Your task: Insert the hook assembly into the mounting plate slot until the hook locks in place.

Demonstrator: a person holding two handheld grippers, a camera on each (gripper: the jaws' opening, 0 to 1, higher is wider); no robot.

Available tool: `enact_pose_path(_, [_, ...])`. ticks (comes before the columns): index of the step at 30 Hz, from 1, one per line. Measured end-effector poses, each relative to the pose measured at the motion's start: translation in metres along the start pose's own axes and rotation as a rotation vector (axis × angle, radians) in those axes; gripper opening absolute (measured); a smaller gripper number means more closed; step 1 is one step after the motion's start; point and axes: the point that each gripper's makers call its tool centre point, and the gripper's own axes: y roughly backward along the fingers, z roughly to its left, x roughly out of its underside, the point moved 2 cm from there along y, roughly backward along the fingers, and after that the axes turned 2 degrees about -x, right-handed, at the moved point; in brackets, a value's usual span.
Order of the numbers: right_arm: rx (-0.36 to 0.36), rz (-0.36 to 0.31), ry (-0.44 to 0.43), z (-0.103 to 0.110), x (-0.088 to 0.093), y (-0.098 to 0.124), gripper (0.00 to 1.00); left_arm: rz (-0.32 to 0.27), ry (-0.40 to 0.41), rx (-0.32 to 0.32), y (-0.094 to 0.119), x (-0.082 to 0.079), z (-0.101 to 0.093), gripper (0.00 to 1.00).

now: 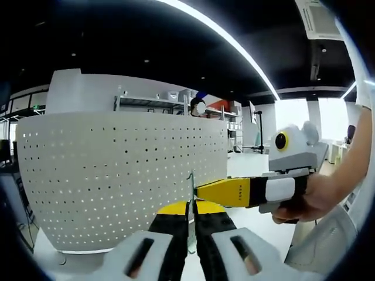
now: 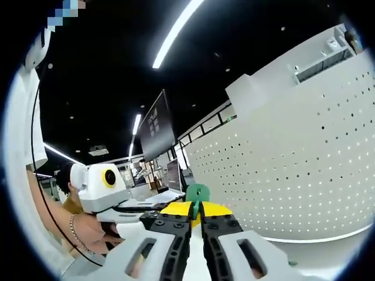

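Note:
A white perforated mounting plate [image 1: 117, 170] stands upright ahead in the left gripper view and fills the right side [image 2: 293, 158] of the right gripper view. My left gripper [image 1: 190, 218] is shut on a thin grey metal hook strip [image 1: 191, 186] that rises between its yellow-tipped jaws, just in front of the plate's right edge. My right gripper [image 1: 202, 191] reaches in from the right, its yellow tip meeting that strip. In the right gripper view its own jaws are shut [image 2: 197, 209] on a green part [image 2: 197, 192] of the hook assembly, with the left gripper [image 2: 137, 209] close on the left.
A person's hand [image 1: 304, 202] holds the right gripper, and another hand [image 2: 88, 228] holds the left one. White tabletop [image 1: 252, 219] lies under the plate. Shelving [image 1: 170, 102] stands behind the plate, and a dark monitor [image 2: 158, 126] farther off.

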Motion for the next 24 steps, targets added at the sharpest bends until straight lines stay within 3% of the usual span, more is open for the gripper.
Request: enact_pose_path(24, [0.037,-0.024,-0.019,-0.0001,-0.0035,-0.0009,0.01,-0.003,0.024,-0.021,0.0003,0.001,0.0004,0.02])
